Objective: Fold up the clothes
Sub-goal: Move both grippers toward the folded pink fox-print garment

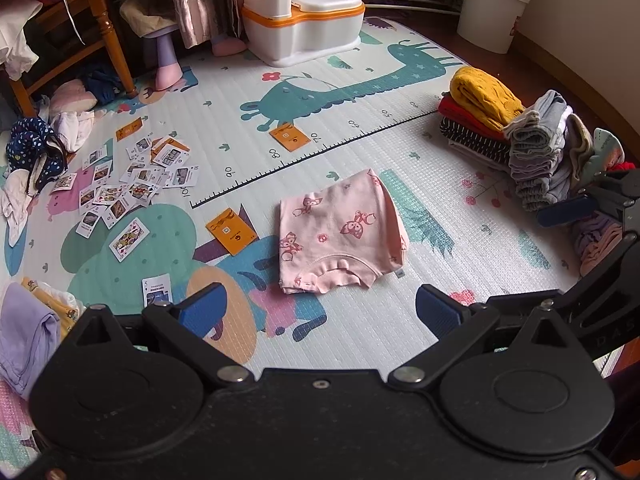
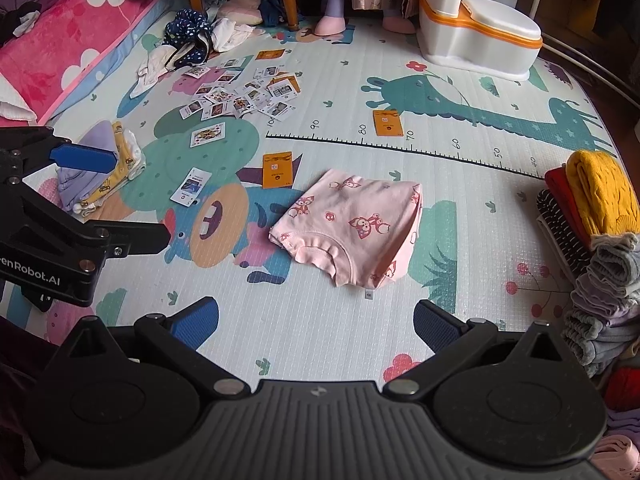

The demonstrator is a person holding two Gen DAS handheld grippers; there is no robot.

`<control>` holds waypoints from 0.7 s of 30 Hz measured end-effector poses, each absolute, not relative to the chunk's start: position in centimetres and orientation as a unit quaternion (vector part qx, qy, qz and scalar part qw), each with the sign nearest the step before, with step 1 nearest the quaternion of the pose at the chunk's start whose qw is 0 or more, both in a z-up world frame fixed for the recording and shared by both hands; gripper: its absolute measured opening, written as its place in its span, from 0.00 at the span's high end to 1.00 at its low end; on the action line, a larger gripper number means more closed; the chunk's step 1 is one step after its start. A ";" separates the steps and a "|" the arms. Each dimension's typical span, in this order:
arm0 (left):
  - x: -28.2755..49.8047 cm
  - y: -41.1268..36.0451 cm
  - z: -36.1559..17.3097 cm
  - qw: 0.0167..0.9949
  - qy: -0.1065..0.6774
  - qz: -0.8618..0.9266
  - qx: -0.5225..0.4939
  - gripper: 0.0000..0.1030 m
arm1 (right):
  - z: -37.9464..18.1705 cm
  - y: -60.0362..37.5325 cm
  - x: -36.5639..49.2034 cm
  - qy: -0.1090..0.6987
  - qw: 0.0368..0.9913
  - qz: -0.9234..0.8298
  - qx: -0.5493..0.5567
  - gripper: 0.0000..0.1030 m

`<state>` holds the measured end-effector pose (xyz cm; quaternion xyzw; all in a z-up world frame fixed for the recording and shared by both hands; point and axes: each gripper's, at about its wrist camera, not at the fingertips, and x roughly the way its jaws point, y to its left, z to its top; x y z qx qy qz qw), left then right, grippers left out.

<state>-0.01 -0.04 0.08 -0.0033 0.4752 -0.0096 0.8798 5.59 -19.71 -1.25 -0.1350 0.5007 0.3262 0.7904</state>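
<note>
A lot of the folding looks done. The pink top lies folded into a small packet in the middle of the play mat, and nothing is touching it. On the right side of the mat stand two piles of folded clothes: one pile with a yellow sweater on top, and a second pile of grey and purple things just beside it. I think the pink top only needs to go on a pile now. On the left, a small heap of purple and yellow clothes waits, and a loose bunch of clothes lies at the far left. The left gripper and the right gripper both have their fingers spread wide, holding nothing, near the pink top. Many playing cards lie scattered, too many to count.
</note>
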 end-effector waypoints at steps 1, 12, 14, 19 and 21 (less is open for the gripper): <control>-0.1 0.0 0.0 0.880 0.475 -0.010 -0.004 0.01 | -1.3 -19.7 5.6 0.500 0.790 0.326 -0.135 0.00; 0.1 0.0 0.2 0.879 0.477 -0.014 -0.004 0.01 | -1.2 -19.7 5.7 0.500 0.791 0.326 -0.136 0.00; 0.2 -0.1 0.3 0.879 0.477 -0.016 -0.004 0.01 | -1.2 -19.6 5.7 0.500 0.790 0.327 -0.136 0.00; 0.7 -0.5 0.2 0.876 0.482 -0.023 -0.004 0.01 | -1.3 -19.7 6.0 0.500 0.787 0.332 -0.140 0.00; 0.9 -0.6 0.1 0.874 0.485 -0.030 -0.001 0.01 | -1.4 -19.8 6.2 0.501 0.786 0.334 -0.142 0.00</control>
